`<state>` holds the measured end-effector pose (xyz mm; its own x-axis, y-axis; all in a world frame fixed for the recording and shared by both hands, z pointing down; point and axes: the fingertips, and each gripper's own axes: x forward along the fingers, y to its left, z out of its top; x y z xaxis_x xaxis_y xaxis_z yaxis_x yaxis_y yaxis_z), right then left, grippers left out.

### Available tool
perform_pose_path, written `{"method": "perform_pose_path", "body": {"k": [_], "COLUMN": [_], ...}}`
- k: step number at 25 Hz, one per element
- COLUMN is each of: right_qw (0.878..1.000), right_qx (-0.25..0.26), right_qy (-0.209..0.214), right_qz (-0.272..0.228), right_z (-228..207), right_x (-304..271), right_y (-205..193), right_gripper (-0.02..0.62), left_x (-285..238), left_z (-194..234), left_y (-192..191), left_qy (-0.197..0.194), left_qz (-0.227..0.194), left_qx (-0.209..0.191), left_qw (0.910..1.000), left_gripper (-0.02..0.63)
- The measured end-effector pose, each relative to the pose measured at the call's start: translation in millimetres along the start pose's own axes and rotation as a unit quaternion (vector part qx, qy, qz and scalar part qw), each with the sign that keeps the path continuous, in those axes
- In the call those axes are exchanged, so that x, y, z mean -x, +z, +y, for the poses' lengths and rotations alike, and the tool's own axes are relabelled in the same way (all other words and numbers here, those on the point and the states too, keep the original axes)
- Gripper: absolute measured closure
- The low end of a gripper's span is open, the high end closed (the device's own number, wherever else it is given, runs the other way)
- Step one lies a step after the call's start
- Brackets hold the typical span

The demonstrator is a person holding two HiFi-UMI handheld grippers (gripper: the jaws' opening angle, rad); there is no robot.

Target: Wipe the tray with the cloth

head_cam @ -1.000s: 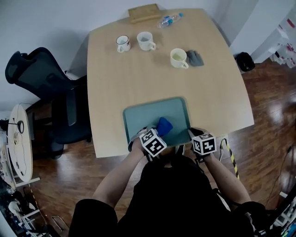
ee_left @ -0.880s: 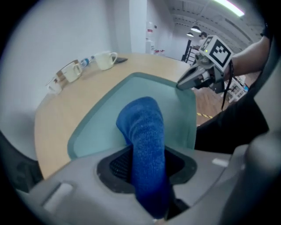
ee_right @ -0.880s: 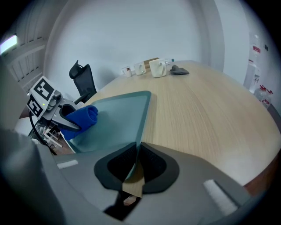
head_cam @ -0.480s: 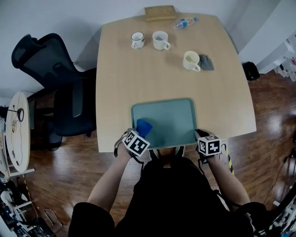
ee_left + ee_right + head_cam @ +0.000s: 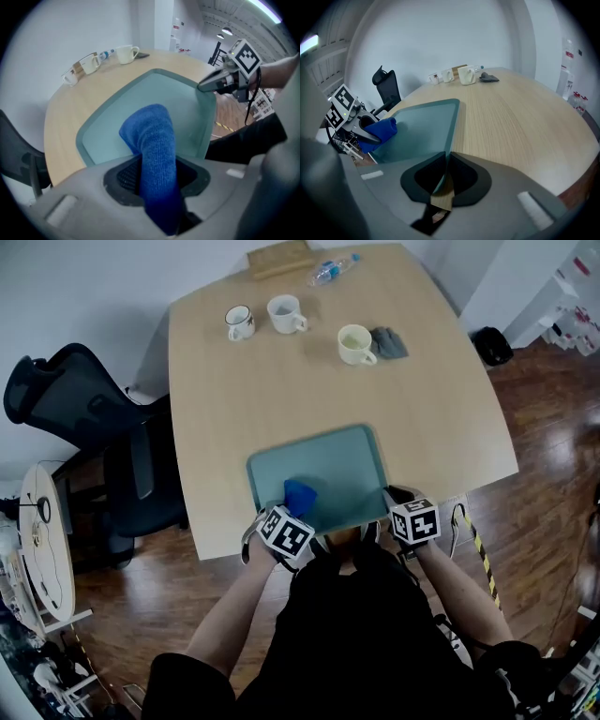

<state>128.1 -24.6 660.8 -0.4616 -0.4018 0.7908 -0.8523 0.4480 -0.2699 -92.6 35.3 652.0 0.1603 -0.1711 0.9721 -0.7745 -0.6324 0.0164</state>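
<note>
Pale wooden table (image 5: 281, 390) fills the middle of the head view, with dark plank floor round it and a black chair (image 5: 80, 409) at the left edge. A teal tray (image 5: 352, 470) lies at the table's lower edge, just before the person.

From above, the left gripper (image 5: 296, 509) sits over the tray's lower left part with a blue cloth (image 5: 300, 493) at its tip. The right gripper (image 5: 386, 502) meets the tray's lower right corner. The marker cubes cover both grips in this view.

The left gripper view shows its fingers (image 5: 125, 174) clenched on the cloth, which sticks out forward and bends down to the tray floor. The right gripper view shows its fingers (image 5: 425, 180) pinching the tray's rim.

At the top of the head view stand three mugs (image 5: 284, 313), a grey wad (image 5: 389, 341) just beside the rightmost mug, a bottle (image 5: 330, 270) and a wooden block (image 5: 278, 257). All are well apart from the tray.
</note>
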Motion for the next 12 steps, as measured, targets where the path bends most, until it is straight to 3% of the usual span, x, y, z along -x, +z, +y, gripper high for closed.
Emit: {"method": "perform_pose_path", "body": {"k": [4,12], "right_qw": [1.000,1.000], "right_qx": [-0.001,-0.007], "right_qy": [0.003,0.015], "right_qz": [-0.003,-0.002], "right_z": [0,2], "right_x": [1,2], "right_y": [-1,1], "right_gripper": [0.561,0.561], "left_x": [-9,-28], "left_z": [-35,-123], "left_y": [38,117], "left_qy": [-0.031,-0.078], "left_qz": [-0.013,-0.025], "left_qx": [-0.023,-0.164], "left_qw": [0.9992,0.9830], "left_gripper": [0.449,0.449]}}
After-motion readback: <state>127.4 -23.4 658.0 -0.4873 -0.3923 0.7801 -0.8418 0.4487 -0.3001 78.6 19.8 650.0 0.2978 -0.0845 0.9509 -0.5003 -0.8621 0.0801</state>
